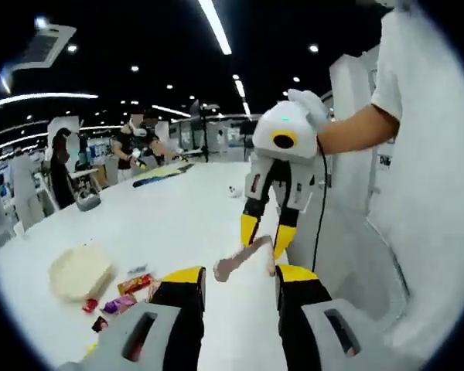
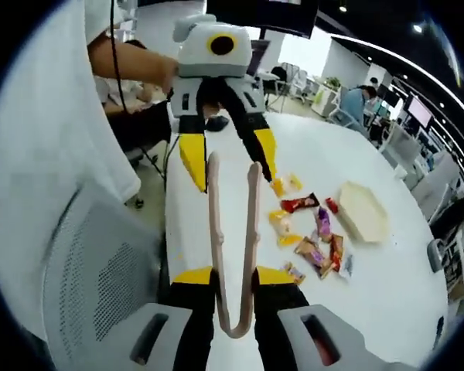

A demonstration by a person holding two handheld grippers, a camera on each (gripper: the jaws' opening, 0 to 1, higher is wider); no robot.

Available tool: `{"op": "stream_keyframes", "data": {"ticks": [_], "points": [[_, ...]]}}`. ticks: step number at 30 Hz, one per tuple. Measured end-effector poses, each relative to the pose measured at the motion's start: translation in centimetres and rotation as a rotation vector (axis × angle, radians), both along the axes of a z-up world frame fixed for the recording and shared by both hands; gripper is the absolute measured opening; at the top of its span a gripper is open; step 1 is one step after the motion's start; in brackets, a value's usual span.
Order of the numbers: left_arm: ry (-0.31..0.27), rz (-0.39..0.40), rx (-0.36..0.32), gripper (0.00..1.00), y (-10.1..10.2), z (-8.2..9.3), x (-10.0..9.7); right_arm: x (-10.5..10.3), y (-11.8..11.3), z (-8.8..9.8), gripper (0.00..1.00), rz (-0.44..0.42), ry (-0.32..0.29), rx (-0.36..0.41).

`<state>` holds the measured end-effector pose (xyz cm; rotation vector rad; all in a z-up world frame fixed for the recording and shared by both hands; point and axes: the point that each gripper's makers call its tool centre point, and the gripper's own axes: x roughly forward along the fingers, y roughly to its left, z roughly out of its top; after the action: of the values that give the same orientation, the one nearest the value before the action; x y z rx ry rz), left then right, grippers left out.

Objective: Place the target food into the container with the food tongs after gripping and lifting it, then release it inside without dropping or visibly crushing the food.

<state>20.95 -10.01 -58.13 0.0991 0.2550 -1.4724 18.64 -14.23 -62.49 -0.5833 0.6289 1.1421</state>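
Note:
Pale pink food tongs [image 2: 214,232] stand up from my right gripper [image 2: 233,277], which is shut on their hinge end; the two arms are spread apart. My left gripper [image 2: 228,158] faces them from above, open, its yellow fingertips [image 2: 192,162] just outside the tong tips. In the left gripper view my left gripper [image 1: 240,274] is open and holds nothing. Just ahead of it, the right gripper [image 1: 267,232] holds the tongs [image 1: 240,259]. Several wrapped snacks [image 2: 309,232] lie on the white table beside a shallow beige container [image 2: 361,209], also in the left gripper view: snacks [image 1: 124,294], container [image 1: 79,270].
A grey mesh chair [image 2: 100,270] stands at the table's edge beside the person's white shirt [image 2: 46,154]. The white table [image 1: 193,201] stretches far back. A dark bowl-like object [image 1: 87,202] sits near its far left edge. Other people stand beyond it.

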Motion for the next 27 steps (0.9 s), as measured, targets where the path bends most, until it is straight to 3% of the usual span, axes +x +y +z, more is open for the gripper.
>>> {"op": "stream_keyframes", "data": {"ticks": [1, 2, 3, 4, 5, 6, 9, 13, 15, 22, 24, 27], "points": [[0.048, 0.028, -0.078, 0.38, 0.1, 0.9, 0.3, 0.1, 0.2, 0.5, 0.18, -0.034, 0.014, 0.052], [0.133, 0.034, -0.182, 0.4, 0.0, 2.2, 0.1, -0.2, 0.8, 1.2, 0.18, -0.043, 0.035, 0.129], [0.16, 0.026, -0.2, 0.41, 0.0, 2.5, -0.1, -0.3, 1.0, 1.4, 0.18, -0.045, 0.044, 0.152], [0.171, 0.046, -0.279, 0.41, 0.0, 3.7, 0.3, -0.4, 1.5, 2.1, 0.18, -0.084, 0.079, 0.241], [0.177, 0.048, -0.302, 0.4, -0.1, 4.1, 0.3, -0.5, 1.6, 2.2, 0.18, -0.087, 0.088, 0.255], [0.219, 0.033, -0.348, 0.4, -0.1, 4.9, 0.0, -0.7, 1.9, 2.5, 0.18, -0.091, 0.106, 0.289], [0.247, 0.038, -0.379, 0.4, -0.5, 5.2, -0.2, -0.6, 2.5, 3.6, 0.18, -0.133, 0.142, 0.391], [0.262, 0.065, -0.411, 0.32, -1.1, 5.3, -0.1, -0.7, 2.6, 3.3, 0.18, -0.121, 0.145, 0.372], [0.289, 0.08, -0.415, 0.33, -1.5, 5.1, 0.0, -0.8, 2.5, 3.2, 0.18, -0.132, 0.166, 0.376], [0.361, 0.124, -0.472, 0.17, -3.1, 5.2, 0.0, -0.8, 0.4, 3.5, 0.17, -0.131, 0.155, 0.392], [0.37, 0.139, -0.47, 0.16, -3.8, 5.6, 0.1, -0.7, -0.1, 3.9, 0.17, -0.104, 0.12, 0.421], [0.373, 0.183, -0.491, 0.16, -4.2, 6.7, 0.6, 0.0, -0.6, 5.2, 0.18, -0.139, 0.131, 0.546]]}}
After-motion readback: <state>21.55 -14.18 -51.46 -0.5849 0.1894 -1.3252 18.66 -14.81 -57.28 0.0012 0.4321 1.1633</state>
